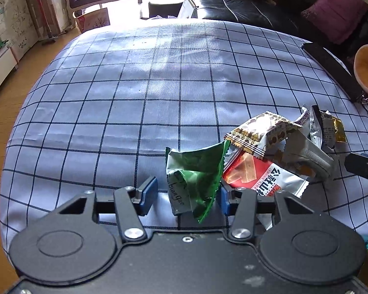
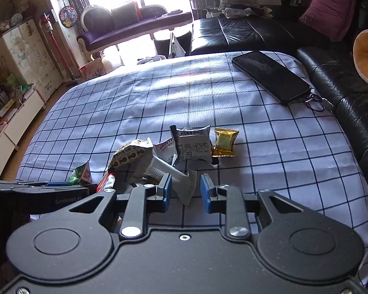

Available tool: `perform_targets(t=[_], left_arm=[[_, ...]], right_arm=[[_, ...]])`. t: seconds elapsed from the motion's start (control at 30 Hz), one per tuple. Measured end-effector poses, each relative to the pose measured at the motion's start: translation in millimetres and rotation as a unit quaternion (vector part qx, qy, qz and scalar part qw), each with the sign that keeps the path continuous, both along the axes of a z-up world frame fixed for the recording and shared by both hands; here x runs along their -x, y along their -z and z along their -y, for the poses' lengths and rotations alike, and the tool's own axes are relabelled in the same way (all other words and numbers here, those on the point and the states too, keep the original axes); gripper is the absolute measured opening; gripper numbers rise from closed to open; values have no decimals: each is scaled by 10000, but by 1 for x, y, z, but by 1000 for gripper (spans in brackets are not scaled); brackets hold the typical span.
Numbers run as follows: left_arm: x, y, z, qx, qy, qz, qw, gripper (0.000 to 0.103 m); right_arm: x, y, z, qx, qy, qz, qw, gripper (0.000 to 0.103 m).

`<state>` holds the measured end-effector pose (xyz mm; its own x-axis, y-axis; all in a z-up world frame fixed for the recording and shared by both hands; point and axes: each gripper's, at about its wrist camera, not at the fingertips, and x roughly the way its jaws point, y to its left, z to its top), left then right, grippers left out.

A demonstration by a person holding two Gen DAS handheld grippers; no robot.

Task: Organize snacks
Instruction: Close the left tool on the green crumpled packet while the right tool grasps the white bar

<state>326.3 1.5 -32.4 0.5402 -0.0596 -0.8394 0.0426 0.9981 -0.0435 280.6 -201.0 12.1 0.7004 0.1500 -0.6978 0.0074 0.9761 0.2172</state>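
A heap of snack packets lies on the checked cloth (image 1: 110, 98). My left gripper (image 1: 186, 196) is open around a crumpled green-and-white packet (image 1: 193, 171), which leans toward the right pad and leaves a gap at the left one. Beside it lie a red-and-white packet (image 1: 257, 178) and a brown patterned packet (image 1: 260, 132). My right gripper (image 2: 186, 192) is open, with the flat end of a silver packet (image 2: 174, 174) between its blue pads. Behind it are a grey-white packet (image 2: 193, 144) and a gold packet (image 2: 224, 142). The left gripper's body (image 2: 49, 191) shows at the right view's left edge.
A black phone (image 2: 269, 76) with a strap lies at the cloth's far right corner. A black leather sofa (image 2: 331, 73) with a purple cushion and an orange plush runs along the right side. The cloth drops off at the left edge toward the wooden floor.
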Motion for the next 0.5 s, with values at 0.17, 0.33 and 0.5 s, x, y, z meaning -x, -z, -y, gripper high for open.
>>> perform_targets(t=[0.17,0.33,0.5], left_arm=[[4,2,0,-43,46,99,9999,50],[6,3,-1,1,35,151,9999,50],[8,3,0,-13,43,170,9998,50]], right_arm=[[-19,5,3,181,95,8,9998,37],[-30,17,4,339,67,-194,9992,37],[-17,24,4,164,-112,-419,9989,37]])
